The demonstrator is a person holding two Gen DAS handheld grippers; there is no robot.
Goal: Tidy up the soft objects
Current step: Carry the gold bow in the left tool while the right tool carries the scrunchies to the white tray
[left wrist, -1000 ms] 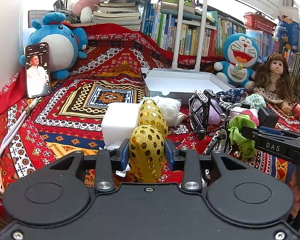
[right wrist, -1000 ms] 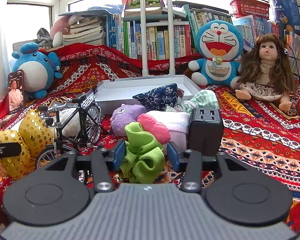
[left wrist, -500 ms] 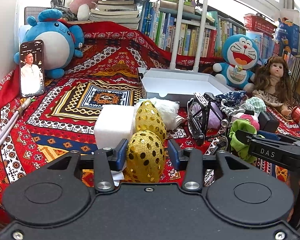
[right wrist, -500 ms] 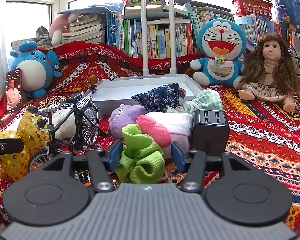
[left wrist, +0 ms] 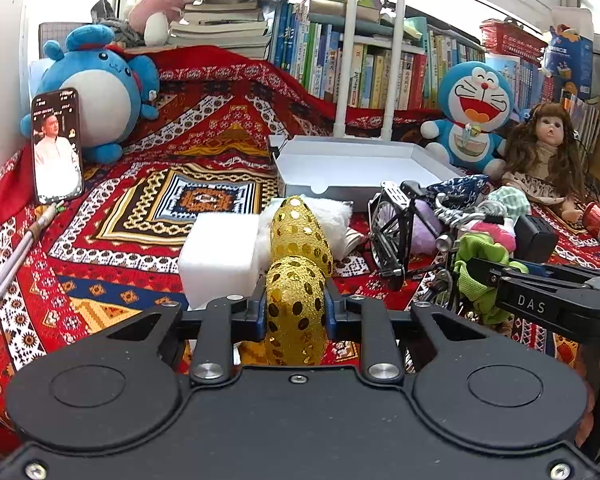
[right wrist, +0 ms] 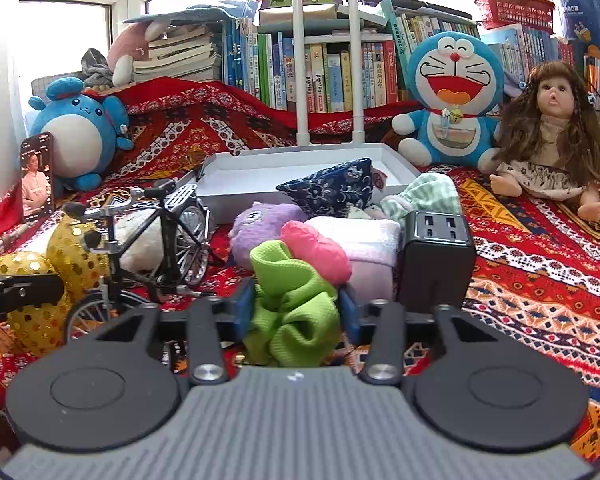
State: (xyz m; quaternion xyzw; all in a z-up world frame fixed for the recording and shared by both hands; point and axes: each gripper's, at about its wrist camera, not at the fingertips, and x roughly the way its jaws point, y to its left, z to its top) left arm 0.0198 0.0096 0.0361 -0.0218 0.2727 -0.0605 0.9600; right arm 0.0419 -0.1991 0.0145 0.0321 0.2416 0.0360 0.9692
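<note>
the left gripper (left wrist: 296,312) has its blue fingers (left wrist: 259,312) clenched on the near end of a gold sequined toy (left wrist: 298,276), which bulges between them and runs forward over the patterned red cloth (left wrist: 100,240). just left of the toy sits a white foam block (left wrist: 220,256), and a fluffy white plush (left wrist: 332,220) lies behind it, near the front wall of the white tray (left wrist: 324,190).

the right gripper (right wrist: 296,312) is grasping a green scrunchie (right wrist: 296,304), its fingers (right wrist: 244,308) pressed against both sides of the bunched fabric. just behind the scrunchie lie a pink scrunchie (right wrist: 316,252), a folded pale towel (right wrist: 364,240) and a purple plush (right wrist: 260,228). a black charger block (right wrist: 436,260) stands just right of the towel, and a model bicycle (right wrist: 156,248) stands to the left. a dark blue flowered pouch (right wrist: 332,190) leans over the tray's front edge, with a green checked cloth (right wrist: 424,196) beside it.
</note>
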